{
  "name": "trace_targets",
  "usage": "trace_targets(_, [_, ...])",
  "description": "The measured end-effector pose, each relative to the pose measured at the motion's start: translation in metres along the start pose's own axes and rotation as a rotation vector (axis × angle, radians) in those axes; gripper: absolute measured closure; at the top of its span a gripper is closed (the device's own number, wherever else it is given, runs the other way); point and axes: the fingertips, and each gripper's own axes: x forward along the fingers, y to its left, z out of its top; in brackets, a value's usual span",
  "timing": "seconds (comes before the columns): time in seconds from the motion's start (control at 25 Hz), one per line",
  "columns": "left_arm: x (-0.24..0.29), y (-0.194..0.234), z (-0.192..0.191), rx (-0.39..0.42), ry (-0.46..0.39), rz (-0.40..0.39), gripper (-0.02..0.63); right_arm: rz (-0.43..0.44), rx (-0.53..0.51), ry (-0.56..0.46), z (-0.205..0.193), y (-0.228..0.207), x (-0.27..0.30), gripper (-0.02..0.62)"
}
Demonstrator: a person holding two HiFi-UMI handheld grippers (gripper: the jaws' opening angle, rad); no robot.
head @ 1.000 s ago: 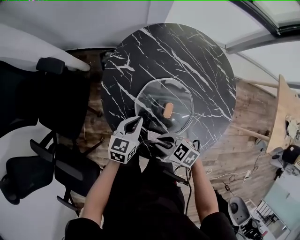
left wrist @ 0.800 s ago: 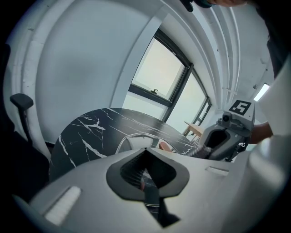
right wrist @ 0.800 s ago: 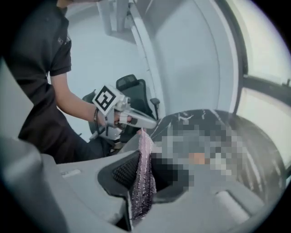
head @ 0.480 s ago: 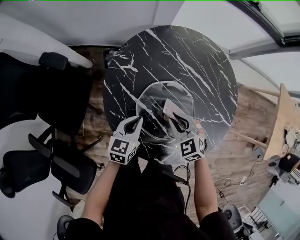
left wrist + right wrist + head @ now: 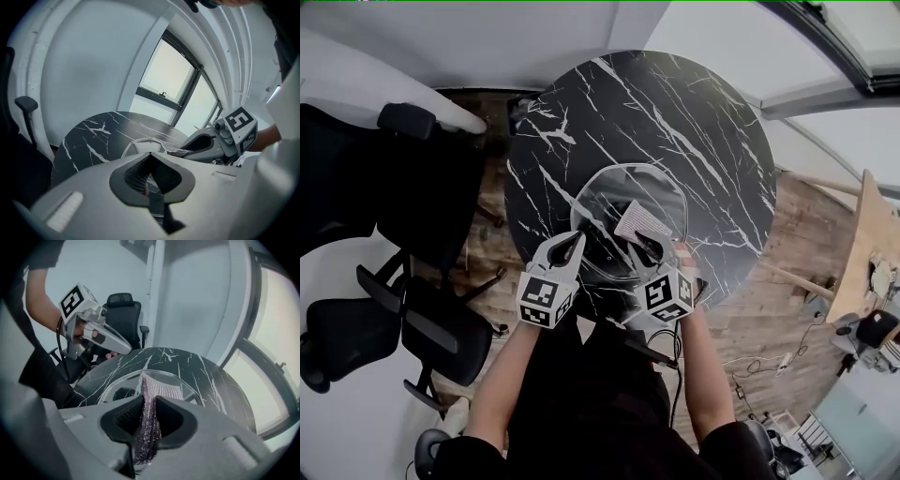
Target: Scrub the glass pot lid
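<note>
The glass pot lid (image 5: 602, 199) lies on the round black marble table (image 5: 675, 112), near its front edge. My right gripper (image 5: 643, 240) is shut on a grey-purple mesh scrub cloth (image 5: 636, 223), which it presses on the middle of the lid and which covers the knob. In the right gripper view the cloth (image 5: 149, 427) runs out between the jaws onto the lid (image 5: 121, 391). My left gripper (image 5: 574, 244) is shut, with its tips at the lid's left rim. Whether it pinches the rim is hidden. The left gripper view shows the lid's rim (image 5: 137, 143) beyond the jaws.
Black office chairs (image 5: 412, 187) stand left of the table, and another (image 5: 347, 347) is nearer me. The floor is wooden planks (image 5: 787, 244), with a pale wooden tabletop (image 5: 862, 234) at the right. White walls and a window lie beyond the table.
My right gripper swung from the table's near edge up onto the lid with the cloth, then slid a little left. The orange knob is now covered. The left gripper stayed put.
</note>
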Motion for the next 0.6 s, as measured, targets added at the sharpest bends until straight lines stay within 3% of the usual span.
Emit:
trace_targets(0.16, [0.002,0.002,0.001,-0.002,0.0,0.003,0.604,0.031,-0.051,0.013,-0.006,0.02,-0.003,0.518])
trace_targets(0.44, [0.006,0.002,0.003,0.002,-0.002,-0.001,0.604,0.097,0.026,-0.016,-0.01,0.044,-0.006,0.518])
trace_targets(0.6, [0.006,0.0,0.001,-0.003,0.003,0.002,0.604,0.163,-0.02,-0.002,-0.018,0.062,-0.015,0.52])
